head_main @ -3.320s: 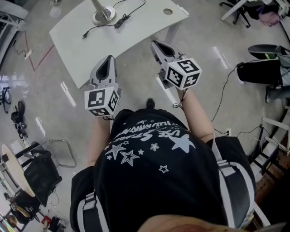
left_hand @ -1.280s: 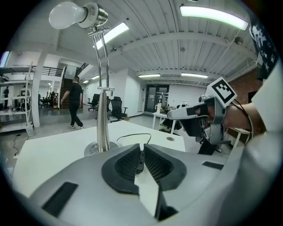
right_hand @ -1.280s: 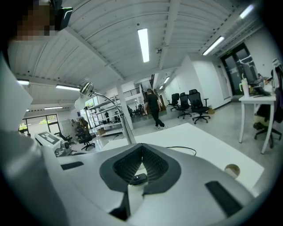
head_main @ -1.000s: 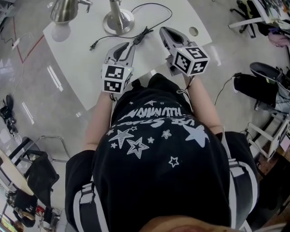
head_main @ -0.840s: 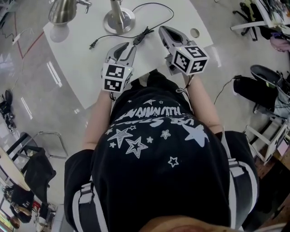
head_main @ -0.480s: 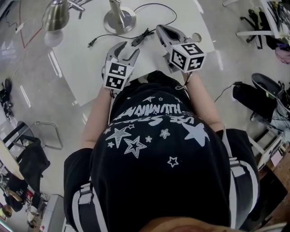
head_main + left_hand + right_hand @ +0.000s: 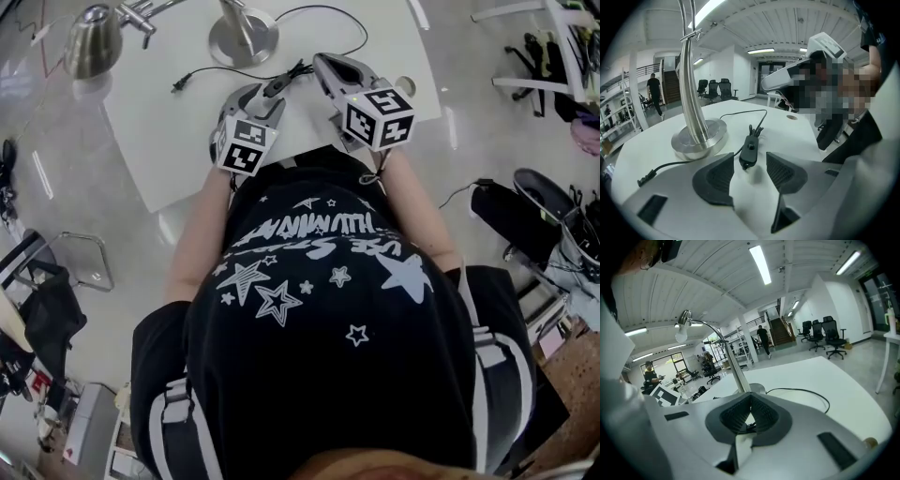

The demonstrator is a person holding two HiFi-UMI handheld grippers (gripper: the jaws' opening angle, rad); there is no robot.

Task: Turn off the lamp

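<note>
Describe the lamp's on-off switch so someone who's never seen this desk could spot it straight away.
On the white table, find the round silver metal lamp base; a thin black cord leaves it. Partway along lies the small black oblong switch box, the cord's only blocky lump, unlike the plug at its loose end.

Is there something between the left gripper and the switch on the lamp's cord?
Nothing visible. The fingers of the left gripper have just opened, and the switch lies on the white table right ahead of them, its near end at the gap between the tips, untouched. Only bare table lies between.
</note>
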